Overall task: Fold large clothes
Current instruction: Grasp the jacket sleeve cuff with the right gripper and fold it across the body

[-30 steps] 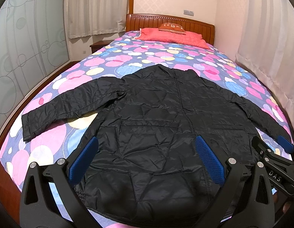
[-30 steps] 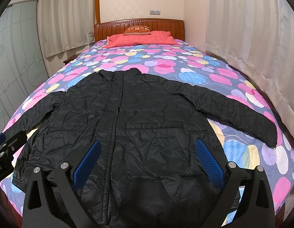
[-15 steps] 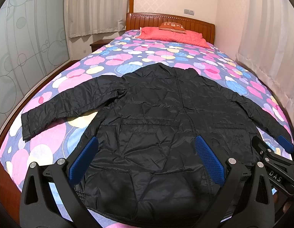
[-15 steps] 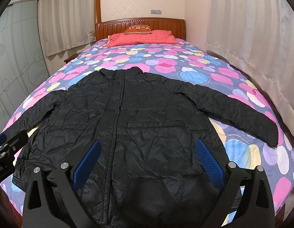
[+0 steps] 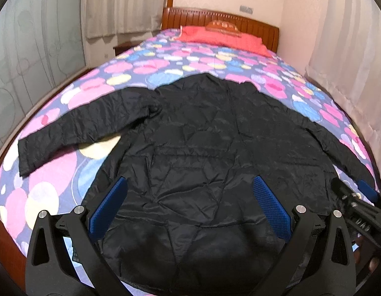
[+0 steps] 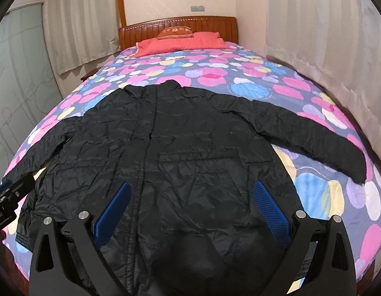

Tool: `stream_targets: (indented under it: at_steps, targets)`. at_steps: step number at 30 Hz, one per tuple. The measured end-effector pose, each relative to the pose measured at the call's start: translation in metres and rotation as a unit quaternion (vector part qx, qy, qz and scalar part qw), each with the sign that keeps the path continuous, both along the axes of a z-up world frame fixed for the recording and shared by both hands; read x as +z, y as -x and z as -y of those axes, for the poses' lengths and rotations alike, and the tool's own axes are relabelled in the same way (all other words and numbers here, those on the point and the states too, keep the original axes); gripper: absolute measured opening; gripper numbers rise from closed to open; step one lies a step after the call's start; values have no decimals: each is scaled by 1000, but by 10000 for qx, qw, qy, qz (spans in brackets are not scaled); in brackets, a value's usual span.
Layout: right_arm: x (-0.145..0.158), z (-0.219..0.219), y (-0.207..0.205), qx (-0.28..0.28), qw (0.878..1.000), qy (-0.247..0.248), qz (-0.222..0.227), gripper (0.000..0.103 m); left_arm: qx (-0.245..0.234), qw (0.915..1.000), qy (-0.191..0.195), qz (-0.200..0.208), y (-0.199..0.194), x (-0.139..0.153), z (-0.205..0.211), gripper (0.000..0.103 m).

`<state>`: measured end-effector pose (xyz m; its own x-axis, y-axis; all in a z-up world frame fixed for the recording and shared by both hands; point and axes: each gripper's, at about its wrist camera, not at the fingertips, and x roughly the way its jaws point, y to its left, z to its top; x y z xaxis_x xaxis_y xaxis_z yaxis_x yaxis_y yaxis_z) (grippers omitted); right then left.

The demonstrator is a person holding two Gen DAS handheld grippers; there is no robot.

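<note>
A large black quilted jacket (image 5: 205,148) lies flat and front up on the bed, both sleeves spread out to the sides; it also shows in the right wrist view (image 6: 190,153). My left gripper (image 5: 189,197) is open and empty above the jacket's lower left part. My right gripper (image 6: 190,199) is open and empty above the lower right part. The left sleeve cuff (image 5: 26,155) lies near the bed's left edge. The right sleeve cuff (image 6: 355,170) lies near the right edge. The right gripper's tip (image 5: 355,199) shows at the left view's right edge.
The bed has a cover with pink, blue and yellow circles (image 5: 141,74). A red pillow (image 6: 180,42) and a wooden headboard (image 6: 215,24) are at the far end. Curtains (image 6: 326,49) hang along the right side. A glass sliding door (image 5: 25,56) stands to the left.
Both grippers have shifted slightly, so the jacket and bed sit a little lower in both views. The jacket has not moved and both grippers stay open.
</note>
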<state>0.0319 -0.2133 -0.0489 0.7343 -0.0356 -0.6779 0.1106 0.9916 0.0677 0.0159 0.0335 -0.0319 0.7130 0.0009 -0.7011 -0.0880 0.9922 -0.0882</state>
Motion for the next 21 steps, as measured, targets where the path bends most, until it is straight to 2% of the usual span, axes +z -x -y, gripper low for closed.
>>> stream_targets:
  at_steps: [6,9,11,12,13,14,16,17,18,19,20,21]
  targets:
    - [-11,35,-10,-255,9992,-284,-145,99,151,9993,243,-229,-17,-11,-18,101]
    - [-17,57,-13,-385,9982,-438,-152,98,171,9976,529,-410,-26,-19,-27,100]
    - [-19,67,-13,-446,9978,-474,-79,97,235,9964,690,-433,-29,-23,-32,76]
    - [-20,71,-15,-468,9978,-464,-67,83,254,9960,704,-495,-32,-26,-34,60]
    - [-22,74,-16,-491,9977,-460,-86,67,235,9955,739,-549,-35,-30,-35,55]
    - [-25,80,-18,-565,9971,-476,-186,43,220,9952,745,-589,-38,-32,-36,55]
    - [-33,93,-22,-622,9950,-719,-296,43,293,9954,639,-652,-43,-36,-36,56]
    - [-34,97,-23,-658,9944,-768,-317,43,382,9957,550,-634,-44,-38,-36,61]
    - [-36,103,-24,-718,9936,-805,-326,47,435,9958,524,-617,-45,-37,-37,84]
    - [-38,108,-24,-778,9930,-821,-343,53,536,9958,471,-568,-45,-37,-37,99]
    - [-40,116,-24,-887,9917,-858,-347,69,681,9960,406,-420,-43,-35,-39,99]
    - [-40,127,-21,-1019,9901,-924,-282,76,754,9960,366,-300,-43,-34,-40,99]
